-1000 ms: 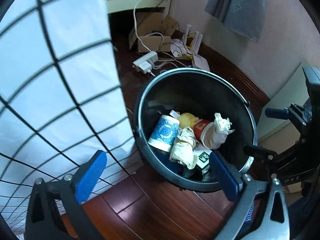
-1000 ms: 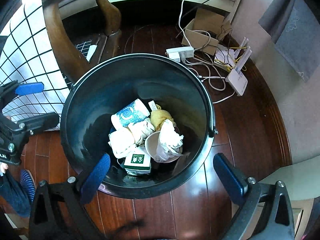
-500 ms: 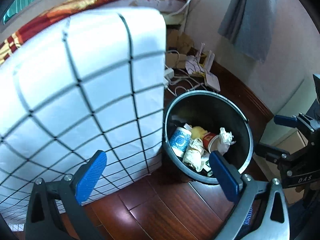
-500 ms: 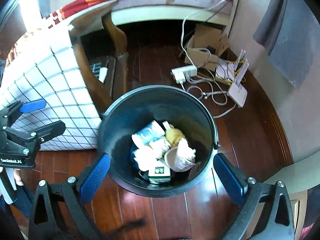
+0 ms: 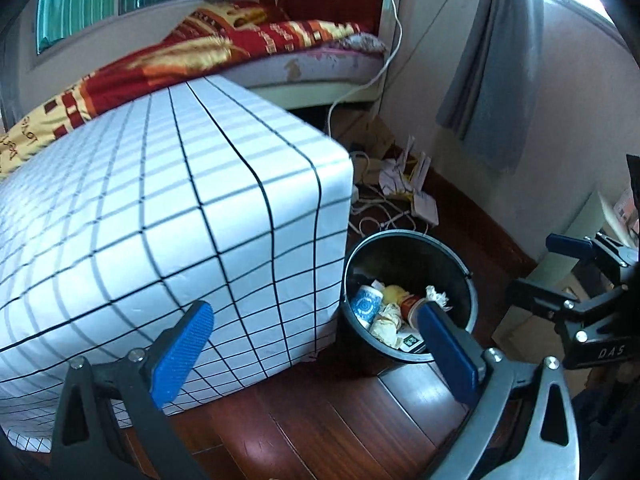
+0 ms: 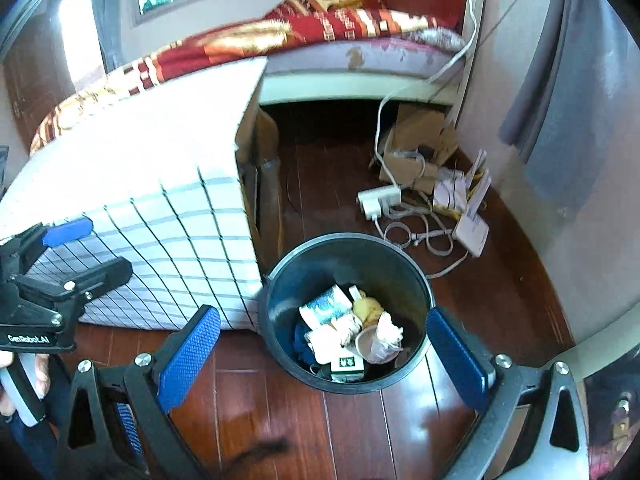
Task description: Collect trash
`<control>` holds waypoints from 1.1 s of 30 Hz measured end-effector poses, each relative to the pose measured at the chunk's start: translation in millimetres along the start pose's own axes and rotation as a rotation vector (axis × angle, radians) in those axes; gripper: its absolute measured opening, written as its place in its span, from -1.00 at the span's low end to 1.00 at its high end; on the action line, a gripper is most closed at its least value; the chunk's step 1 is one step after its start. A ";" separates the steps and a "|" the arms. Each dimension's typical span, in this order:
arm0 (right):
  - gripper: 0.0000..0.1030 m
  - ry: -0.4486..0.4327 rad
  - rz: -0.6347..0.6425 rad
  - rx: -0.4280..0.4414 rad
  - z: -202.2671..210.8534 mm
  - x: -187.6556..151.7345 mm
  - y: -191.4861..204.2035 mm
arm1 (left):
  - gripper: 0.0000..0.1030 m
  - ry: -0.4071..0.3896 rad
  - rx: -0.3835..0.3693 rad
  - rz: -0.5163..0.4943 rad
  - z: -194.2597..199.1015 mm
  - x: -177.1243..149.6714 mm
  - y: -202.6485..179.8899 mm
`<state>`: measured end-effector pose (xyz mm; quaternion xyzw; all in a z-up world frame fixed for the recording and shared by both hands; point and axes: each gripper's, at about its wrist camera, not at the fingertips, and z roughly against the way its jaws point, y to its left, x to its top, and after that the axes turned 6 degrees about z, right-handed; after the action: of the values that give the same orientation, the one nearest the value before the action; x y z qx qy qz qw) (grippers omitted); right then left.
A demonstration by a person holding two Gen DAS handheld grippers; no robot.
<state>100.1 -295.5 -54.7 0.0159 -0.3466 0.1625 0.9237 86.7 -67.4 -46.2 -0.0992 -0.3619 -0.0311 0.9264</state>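
Left gripper: the left gripper [image 5: 312, 344] hangs above the wooden floor [image 5: 320, 420] with its blue pads spread wide and nothing between them.
Right gripper: the right gripper [image 6: 324, 354] is likewise wide open and empty, held over the near rim of the bin.
Trash bin: the black trash bin [image 6: 416, 276] stands on the floor, just beside the corner of the grid-patterned cloth cover [image 5: 168, 232] draped over a piece of furniture.
Trash: a blue-patterned paper cup [image 6: 324, 306], crumpled paper [image 6: 390, 330], a brown paper cup [image 6: 370, 350] and a small green-and-white carton [image 6: 347, 364] lie inside the bin, well below its rim.
Step in hand: judging by this, the collecting looks largely done and the person is surveying the room for leftovers.
Candidates: the papers [image 6: 452, 192] lying near the router [image 6: 472, 232] and cables [image 6: 416, 236] by the wall may or may not be trash; this cannot be told.
Doing it well: scan the cloth cover and floor edges first, keep both grippers open on approach, and steer clear of the power strip [image 6: 378, 200] and its cords.
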 end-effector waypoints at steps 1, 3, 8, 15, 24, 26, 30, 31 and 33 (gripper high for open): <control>1.00 -0.013 -0.004 0.002 9.4 1.8 2.6 | 0.99 -0.010 0.001 -0.003 6.4 0.7 -1.9; 1.00 -0.036 -0.007 0.002 27.3 4.3 8.2 | 0.99 -0.031 0.008 -0.015 20.4 0.7 -3.3; 1.00 -0.053 0.007 -0.016 57.8 3.2 24.7 | 0.99 -0.054 0.031 -0.049 43.3 -6.1 -9.1; 1.00 -0.088 0.024 -0.041 98.6 -2.1 42.9 | 0.99 -0.121 0.046 -0.035 87.7 -10.3 -8.7; 1.00 -0.171 0.028 -0.081 156.1 4.6 54.2 | 0.99 -0.199 0.036 -0.034 137.7 -10.5 -7.6; 1.00 -0.205 0.027 -0.089 172.9 3.4 58.2 | 0.99 -0.226 0.032 -0.030 149.5 -11.0 -9.2; 1.00 -0.255 0.034 -0.098 200.6 0.0 65.0 | 0.99 -0.271 0.031 -0.017 168.2 -12.4 -10.5; 1.00 -0.263 0.035 -0.102 205.6 -1.0 65.7 | 0.99 -0.283 0.035 -0.016 172.2 -12.9 -10.7; 1.00 -0.281 0.029 -0.104 216.3 -4.4 66.0 | 0.99 -0.301 0.038 -0.018 178.6 -12.9 -9.7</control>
<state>-60.9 -265.0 101.2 -0.0142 -0.4805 0.1537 0.8633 -42.7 -40.2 75.0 -0.0821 -0.4981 -0.0172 0.8631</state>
